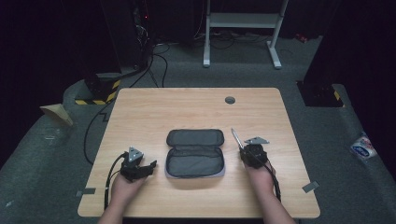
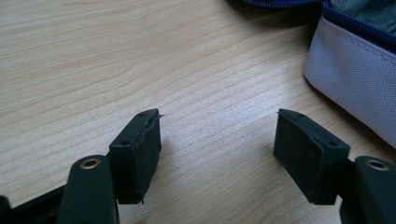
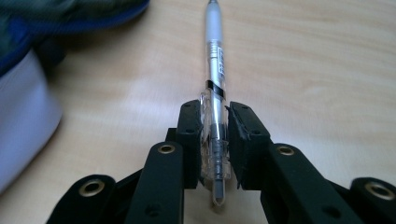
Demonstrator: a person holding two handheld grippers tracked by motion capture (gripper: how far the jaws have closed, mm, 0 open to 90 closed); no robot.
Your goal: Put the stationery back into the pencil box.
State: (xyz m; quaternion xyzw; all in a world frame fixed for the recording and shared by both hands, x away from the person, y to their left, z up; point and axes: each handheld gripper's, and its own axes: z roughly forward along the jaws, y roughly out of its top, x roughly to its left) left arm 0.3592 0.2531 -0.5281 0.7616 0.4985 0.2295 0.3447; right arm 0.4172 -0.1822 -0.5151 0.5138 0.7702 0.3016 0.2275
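1. We hold a pen (image 3: 215,93) in our right gripper (image 3: 215,140), its jaws clenched on the clear barrel near the back end, with the rest of the pen running forward past the jaws and the tip pointing away from us over the counter (image 1: 140,112).
2. The open pencil case (image 1: 195,153) lies just to the left of this gripper; in the right gripper view its pale outer wall and blue zip edge sit at the left, apart from the pen.
3. Our left gripper (image 2: 217,140) is released, jaws spread wide over bare counter with nothing between them. The case's grey wall lies ahead and to its right, near but not touching.
4. From above, the case lies unzipped and flat between the two grippers, and its inside looks empty as far as we can tell.
5. We judge the pick-up done: the pen is firmly in hand and off the counter.
6. What is left, in our view, is carrying the pen left over the open case, laying it inside, letting go, and perhaps closing the case, with the left gripper free to steady it.
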